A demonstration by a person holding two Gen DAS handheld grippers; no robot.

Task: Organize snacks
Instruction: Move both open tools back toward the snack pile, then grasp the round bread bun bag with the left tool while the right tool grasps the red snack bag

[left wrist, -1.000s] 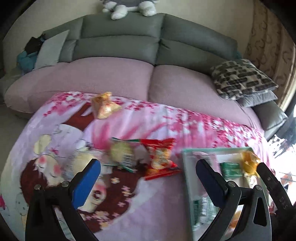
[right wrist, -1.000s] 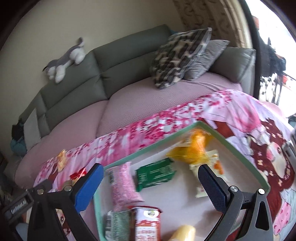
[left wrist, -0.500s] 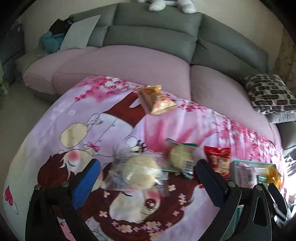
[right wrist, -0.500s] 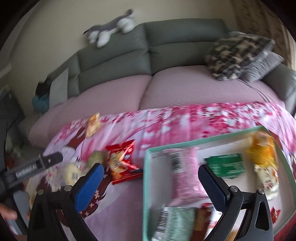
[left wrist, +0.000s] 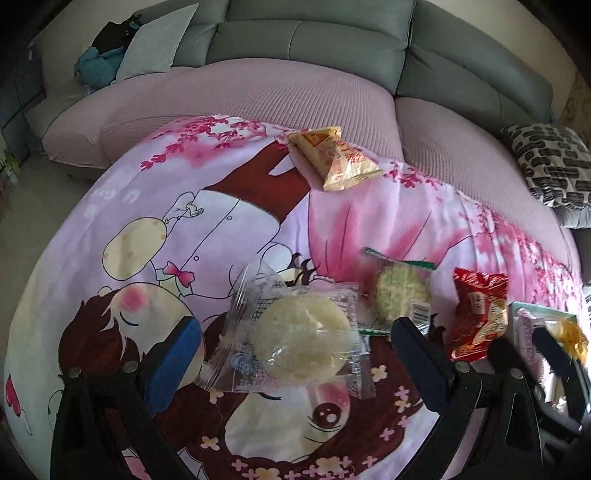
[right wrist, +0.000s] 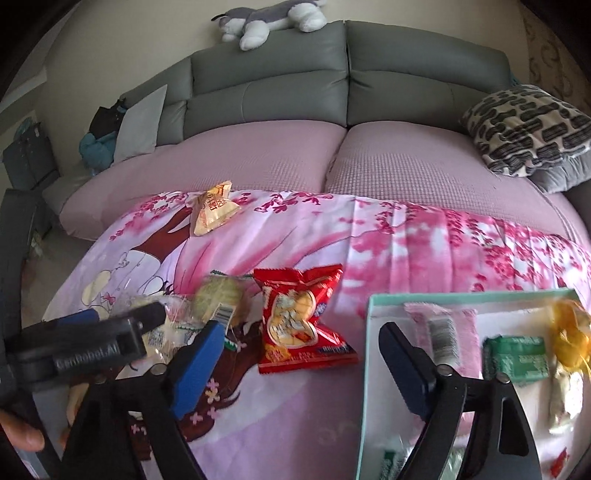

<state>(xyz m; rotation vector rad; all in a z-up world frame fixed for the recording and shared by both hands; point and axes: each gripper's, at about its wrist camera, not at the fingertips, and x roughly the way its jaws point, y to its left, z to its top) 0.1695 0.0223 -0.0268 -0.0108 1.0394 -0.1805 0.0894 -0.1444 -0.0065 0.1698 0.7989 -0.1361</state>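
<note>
My left gripper (left wrist: 295, 354) is open, its jaws on either side of a pale round cake in a clear wrapper (left wrist: 299, 343) on the pink cloth. Beside it lie a green-wrapped round cake (left wrist: 399, 291), a red snack bag (left wrist: 480, 314) and a yellow snack bag (left wrist: 336, 158) further off. My right gripper (right wrist: 299, 362) is open and empty, hovering by the red snack bag (right wrist: 299, 317) and the left edge of the teal-rimmed tray (right wrist: 364, 369). The tray holds a pink packet (right wrist: 443, 332), a green packet (right wrist: 513, 358) and a yellow wrapped snack (right wrist: 569, 332).
A pink cartoon cloth (left wrist: 184, 229) covers the table. A pink and grey sofa (right wrist: 332, 155) stands behind it, with a patterned cushion (right wrist: 524, 129) at right and a plush toy (right wrist: 269, 18) on top. The left gripper's body (right wrist: 81, 347) shows at the lower left of the right wrist view.
My left gripper has swung left from the tray to straddle the clear-wrapped cake. My right gripper has swung left from over the tray toward the red bag.
</note>
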